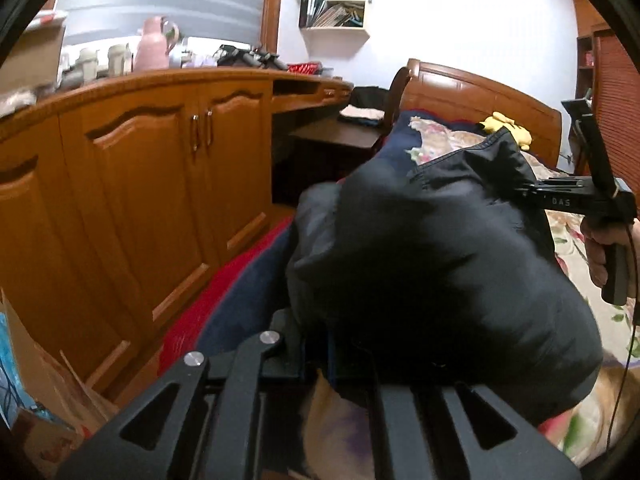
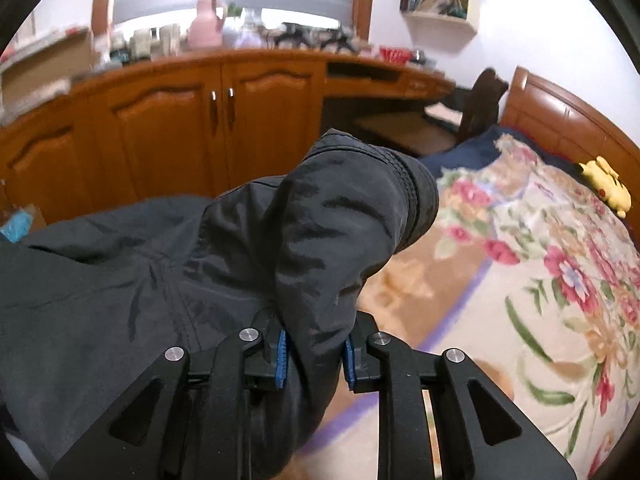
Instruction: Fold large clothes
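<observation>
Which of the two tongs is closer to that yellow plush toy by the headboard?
Right. The right tongs grip the dark jacket over the floral bedspread, nearer the yellow plush toy. The left tongs hold the jacket's other end near the wooden cabinets.

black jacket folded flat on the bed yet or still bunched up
Bunched up. The black jacket hangs lifted in crumpled folds above the floral bedspread, pinched in the right gripper.
</observation>
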{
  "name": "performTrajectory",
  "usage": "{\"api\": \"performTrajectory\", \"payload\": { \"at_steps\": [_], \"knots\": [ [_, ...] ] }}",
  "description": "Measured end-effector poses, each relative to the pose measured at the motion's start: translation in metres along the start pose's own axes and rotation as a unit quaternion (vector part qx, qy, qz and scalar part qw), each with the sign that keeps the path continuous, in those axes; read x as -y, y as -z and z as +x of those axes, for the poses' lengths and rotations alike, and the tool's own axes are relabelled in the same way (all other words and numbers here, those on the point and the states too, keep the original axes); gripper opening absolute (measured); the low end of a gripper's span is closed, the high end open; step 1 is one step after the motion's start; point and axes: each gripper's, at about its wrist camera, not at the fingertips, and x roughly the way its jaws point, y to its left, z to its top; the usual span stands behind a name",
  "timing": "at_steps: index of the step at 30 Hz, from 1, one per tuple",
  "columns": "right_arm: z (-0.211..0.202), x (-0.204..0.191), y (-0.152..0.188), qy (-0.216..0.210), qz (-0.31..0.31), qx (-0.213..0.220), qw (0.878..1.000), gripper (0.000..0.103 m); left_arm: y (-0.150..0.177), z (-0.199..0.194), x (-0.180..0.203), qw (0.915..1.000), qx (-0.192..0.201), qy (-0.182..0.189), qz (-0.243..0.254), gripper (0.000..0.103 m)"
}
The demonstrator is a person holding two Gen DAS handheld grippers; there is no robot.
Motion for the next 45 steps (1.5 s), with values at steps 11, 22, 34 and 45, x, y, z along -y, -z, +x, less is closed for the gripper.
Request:
{"api": "performTrajectory", "payload": {
  "at_steps": [11,22,34,45],
  "knots": [
    [-0.036,0.017,0.054,-0.006,0.007,-0.019,1.0,0.072,0.003,-0.049,0.017,0.9997,0.018,-0.017,0.001,0.022],
    [-0.147,0.028,0.111,-0.005,0.03,0.026,0.999,0.077,-0.017,-0.107,0.116,0.9967,0.051,0.028,0.057,0.036],
    [-0.248,0.087,0.169,0.055,0.084,0.067,0.993,0.077,-0.028,-0.117,0.237,0.9882,0.053,0.103,0.1,0.04],
    [-0.296,0.126,0.227,0.105,0.115,0.078,0.985,0.077,-0.018,-0.114,0.33,0.9805,0.033,0.14,0.134,0.044]
  ]
}}
